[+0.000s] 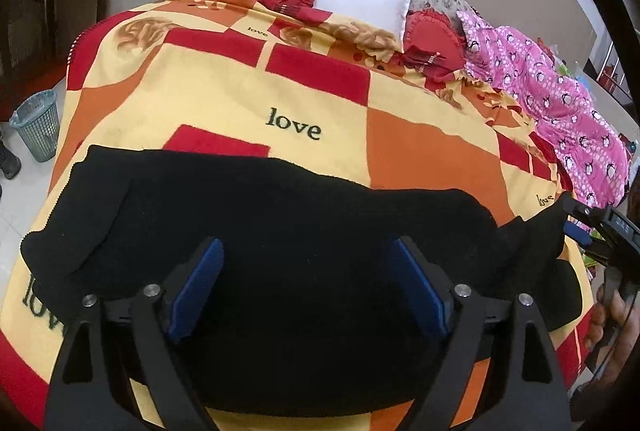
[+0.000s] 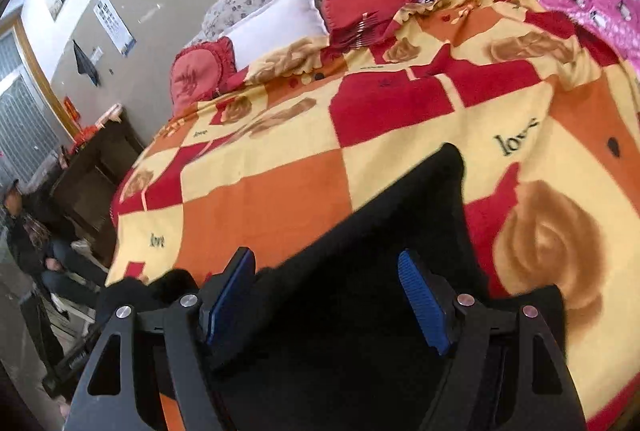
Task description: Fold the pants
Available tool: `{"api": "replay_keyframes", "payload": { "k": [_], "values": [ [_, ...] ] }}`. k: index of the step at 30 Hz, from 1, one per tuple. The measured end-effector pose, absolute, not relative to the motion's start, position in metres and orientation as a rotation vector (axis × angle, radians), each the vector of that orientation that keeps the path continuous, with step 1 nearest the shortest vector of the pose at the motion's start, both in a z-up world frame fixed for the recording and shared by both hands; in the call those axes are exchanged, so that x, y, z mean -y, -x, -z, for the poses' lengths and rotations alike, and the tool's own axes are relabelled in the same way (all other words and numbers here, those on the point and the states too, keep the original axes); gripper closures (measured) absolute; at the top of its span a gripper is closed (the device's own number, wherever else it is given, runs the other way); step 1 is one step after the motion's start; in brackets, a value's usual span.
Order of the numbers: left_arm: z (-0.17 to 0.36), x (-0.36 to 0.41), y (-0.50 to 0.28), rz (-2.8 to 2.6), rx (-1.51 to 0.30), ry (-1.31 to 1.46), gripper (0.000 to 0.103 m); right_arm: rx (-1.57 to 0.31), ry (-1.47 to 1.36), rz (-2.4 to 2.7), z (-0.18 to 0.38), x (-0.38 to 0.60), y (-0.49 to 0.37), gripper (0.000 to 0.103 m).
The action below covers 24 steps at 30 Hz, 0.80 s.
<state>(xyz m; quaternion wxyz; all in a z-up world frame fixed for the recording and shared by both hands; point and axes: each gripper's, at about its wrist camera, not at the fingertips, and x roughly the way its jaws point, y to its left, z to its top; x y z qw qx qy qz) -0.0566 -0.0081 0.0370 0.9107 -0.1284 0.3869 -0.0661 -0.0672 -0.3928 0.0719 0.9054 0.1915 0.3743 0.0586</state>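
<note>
Black pants [image 1: 280,231] flat on blanket [image 1: 224,87], far edge clear, left tool [image 1: 308,251] spread, right tool [image 2: 326,263] spread

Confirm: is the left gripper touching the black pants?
Cannot tell. The left wrist view shows the open left gripper over the black pants, but the camera looks along the fingers, so neither a gap nor contact shows.

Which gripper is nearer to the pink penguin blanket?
Right. The right gripper is at the pants' end just below the pink penguin blanket; the left gripper hovers over the pants' middle, farther away.
</note>
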Motion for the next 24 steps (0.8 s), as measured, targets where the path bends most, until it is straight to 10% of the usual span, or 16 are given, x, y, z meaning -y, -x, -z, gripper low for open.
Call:
{"api": "replay_keyframes", "payload": {
  "k": [4,8,24],
  "values": [
    [-0.035,0.007,0.057,0.137,-0.801,0.265,0.017,-0.79,-0.421,-0.133,-0.059,0.393,0.048,0.03],
    [-0.034,0.008,0.057,0.135,-0.801,0.263,0.017,-0.801,-0.4,-0.141,-0.053,0.39,0.041,0.087],
    [-0.032,0.009,0.056,0.126,-0.804,0.254,0.017,-0.77,-0.414,-0.052,-0.067,0.449,0.183,0.09]
  ]
}}
